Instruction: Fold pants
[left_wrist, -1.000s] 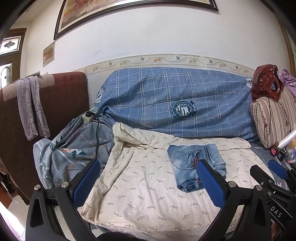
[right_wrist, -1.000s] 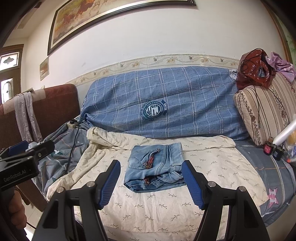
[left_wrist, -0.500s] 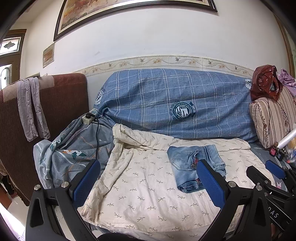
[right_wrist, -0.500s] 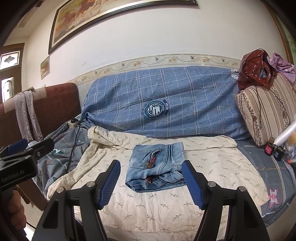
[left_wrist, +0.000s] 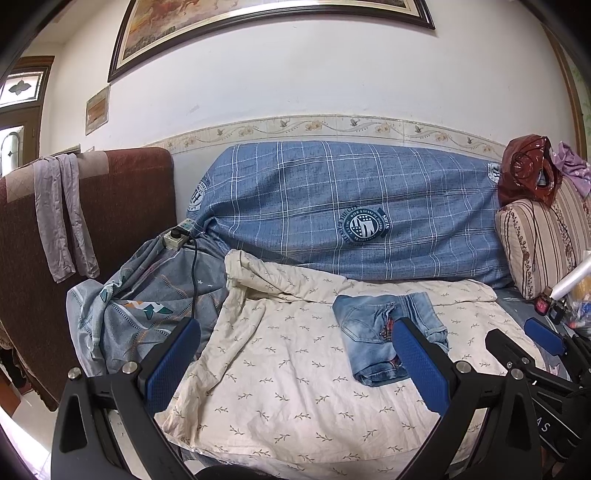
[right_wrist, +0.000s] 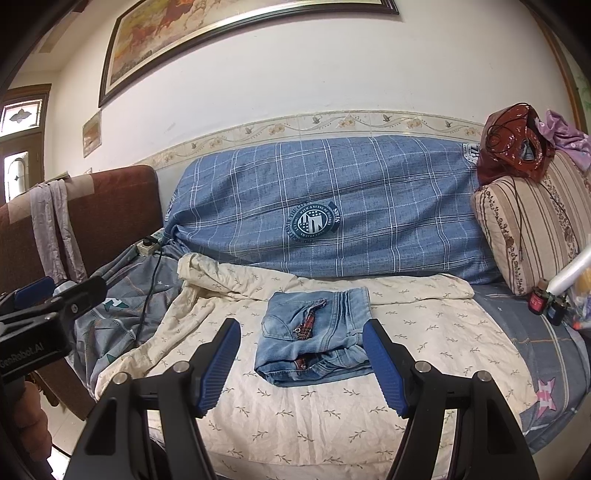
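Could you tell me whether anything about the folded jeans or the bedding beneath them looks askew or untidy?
The folded blue denim jeans form a fairly neat bundle, though a red plaid lining pokes out at the fly. The cream leaf-print sheet beneath is rumpled and bunched along its left edge.

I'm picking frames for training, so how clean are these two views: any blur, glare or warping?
Left wrist view: sharp, evenly lit; fisheye bends the tile border and darkens the corners. Right wrist view: equally sharp; glare only on the glossy red bag, and the folded jeans read clearly between the open right claw pads.
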